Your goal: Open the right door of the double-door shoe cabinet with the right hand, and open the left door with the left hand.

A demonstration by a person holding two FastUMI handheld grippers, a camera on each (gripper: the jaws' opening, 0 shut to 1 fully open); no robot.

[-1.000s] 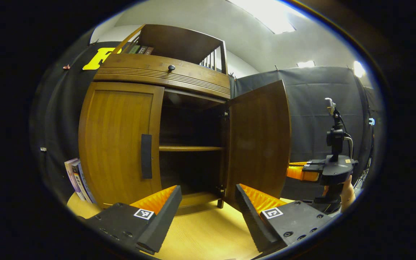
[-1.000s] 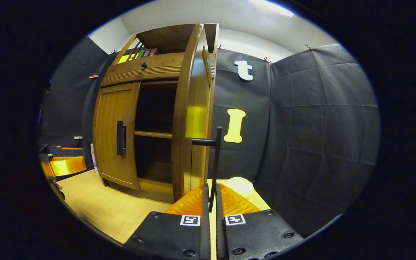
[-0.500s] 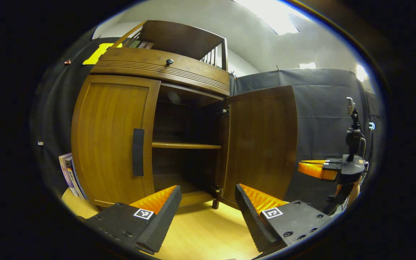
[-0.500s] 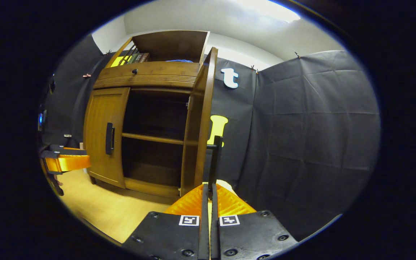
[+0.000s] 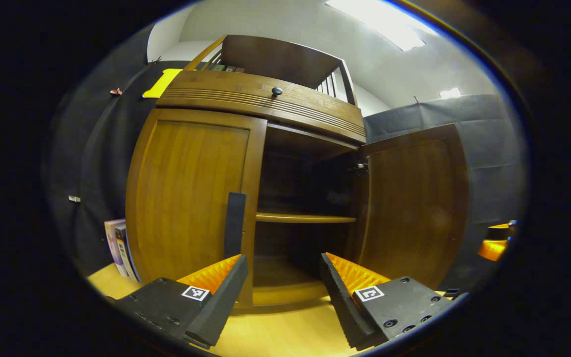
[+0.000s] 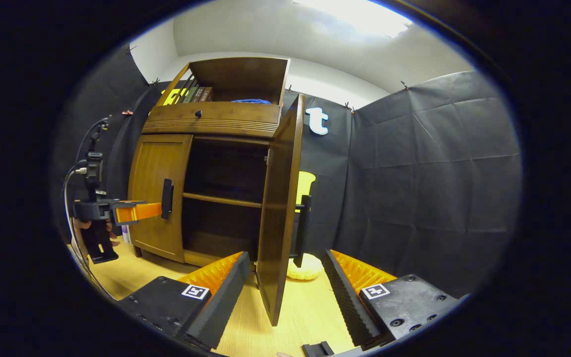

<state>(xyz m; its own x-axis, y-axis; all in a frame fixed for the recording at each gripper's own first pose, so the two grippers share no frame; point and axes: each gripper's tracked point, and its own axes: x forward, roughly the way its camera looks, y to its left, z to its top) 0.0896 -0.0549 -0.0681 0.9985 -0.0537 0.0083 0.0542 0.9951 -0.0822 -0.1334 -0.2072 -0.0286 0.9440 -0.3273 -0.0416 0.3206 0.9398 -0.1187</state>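
The brown wooden right door (image 6: 279, 208) stands swung wide at frame centre, done. The matching left door (image 5: 191, 198), centre-left, remains closed; the released left claw (image 5: 279, 282) nears its dark bar handle (image 5: 234, 224). The right claw (image 6: 285, 292) gapes empty.

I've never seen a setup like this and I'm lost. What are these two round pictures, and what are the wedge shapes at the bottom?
Each picture comes from a camera riding on a hand-held gripper. The wedges are that gripper's own two fingers. The left gripper is open, close to the handle of the shut left door. The right gripper is open too, holding nothing, with the swung-out right door in front of it. The cabinet stands on a pale wooden surface; a small cream-coloured object lies behind the right door.
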